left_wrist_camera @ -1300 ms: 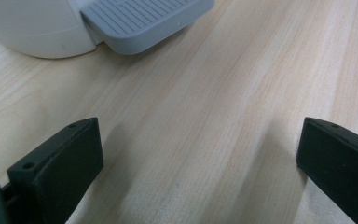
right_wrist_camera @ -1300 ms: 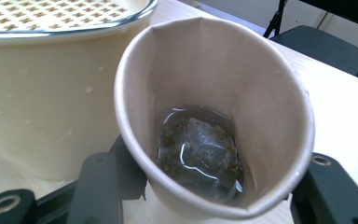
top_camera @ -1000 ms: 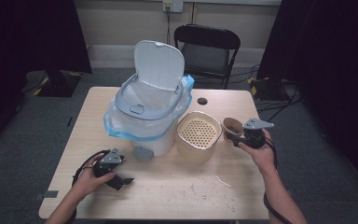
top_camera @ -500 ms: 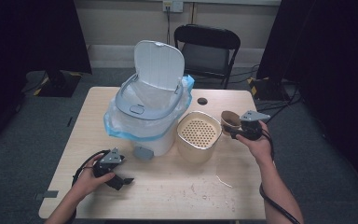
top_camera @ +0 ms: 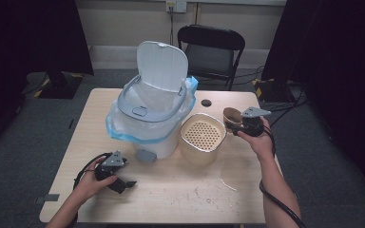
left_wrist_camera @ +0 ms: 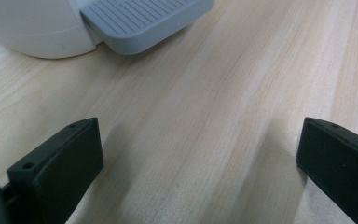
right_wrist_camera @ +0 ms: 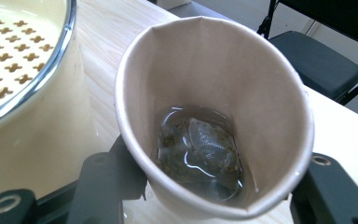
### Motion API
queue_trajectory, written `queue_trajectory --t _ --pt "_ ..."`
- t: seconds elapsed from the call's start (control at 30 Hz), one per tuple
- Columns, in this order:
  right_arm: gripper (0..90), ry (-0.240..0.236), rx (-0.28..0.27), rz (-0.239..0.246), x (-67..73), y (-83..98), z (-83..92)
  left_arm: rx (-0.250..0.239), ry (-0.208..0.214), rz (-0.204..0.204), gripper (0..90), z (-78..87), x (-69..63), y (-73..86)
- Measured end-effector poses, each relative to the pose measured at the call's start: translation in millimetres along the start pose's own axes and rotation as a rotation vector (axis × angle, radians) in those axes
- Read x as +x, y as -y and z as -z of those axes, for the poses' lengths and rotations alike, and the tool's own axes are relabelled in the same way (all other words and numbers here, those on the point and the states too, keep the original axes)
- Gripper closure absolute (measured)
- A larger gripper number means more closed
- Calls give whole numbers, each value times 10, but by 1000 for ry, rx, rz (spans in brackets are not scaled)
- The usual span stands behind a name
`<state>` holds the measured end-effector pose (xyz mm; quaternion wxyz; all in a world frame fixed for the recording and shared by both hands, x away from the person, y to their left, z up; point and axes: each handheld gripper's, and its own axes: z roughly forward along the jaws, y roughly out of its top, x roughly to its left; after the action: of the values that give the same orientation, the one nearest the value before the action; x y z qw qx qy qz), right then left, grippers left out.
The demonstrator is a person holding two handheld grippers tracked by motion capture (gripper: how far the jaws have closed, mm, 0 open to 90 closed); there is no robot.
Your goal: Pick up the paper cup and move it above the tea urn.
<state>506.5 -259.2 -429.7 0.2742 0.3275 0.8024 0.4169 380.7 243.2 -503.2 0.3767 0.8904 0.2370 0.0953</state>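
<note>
Right now your right gripper (right_wrist_camera: 200,196) clamps the paper cup (right_wrist_camera: 214,112), squeezed oval, tea bag (right_wrist_camera: 200,149) and liquid inside, beside the strainer bowl (top_camera: 202,135). Tip slowly over its perforated top. Your left gripper (left_wrist_camera: 200,163) rests wide open, empty, on the table (left_wrist_camera: 242,93).

a light wooden table (top_camera: 180,190) carries a white pedal bin (top_camera: 147,128) with its lid up and, just beside it, a cream perforated container (top_camera: 202,137).

Squeezed paper cup (right_wrist_camera: 214,116) (wet teabag (right_wrist_camera: 200,151) inside), tilted.
</note>
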Motion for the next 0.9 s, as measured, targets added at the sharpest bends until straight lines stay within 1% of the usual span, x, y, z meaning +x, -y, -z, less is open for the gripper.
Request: queue_trajectory --t 0.1,0.3,0.37,0.4,0.57,0.6,0.63,0.67,0.87,0.9 --pt "460 2 -5 9 4 -36 -36 0 0 1 0 0 0 0" --pt "461 11 -5 60 17 -104 -104 0 1 -1 0 -1 1 0" --pt "462 21 -13 78 13 -130 -115 -3 1 -2 0 -2 2 -1" --pt "462 23 -19 79 7 -141 -117 -3 1 -2 0 -2 2 -1" --pt "466 27 -35 120 -33 -212 -115 -2 3 -3 0 -3 4 -2" --pt "466 28 -38 126 -40 -227 -112 9 1 -11 0 3 9 -3" --pt "467 27 -44 127 -48 -240 -111 3 3 -4 0 0 6 -2" --pt "467 29 -46 139 -56 -255 -106 9 2 -12 0 2 11 -4" --pt "469 39 -52 168 -93 -328 -68 5 3 -14 0 -3 14 -7" --pt "469 42 -51 175 -93 -340 -58 -3 5 -7 0 -8 10 -6"
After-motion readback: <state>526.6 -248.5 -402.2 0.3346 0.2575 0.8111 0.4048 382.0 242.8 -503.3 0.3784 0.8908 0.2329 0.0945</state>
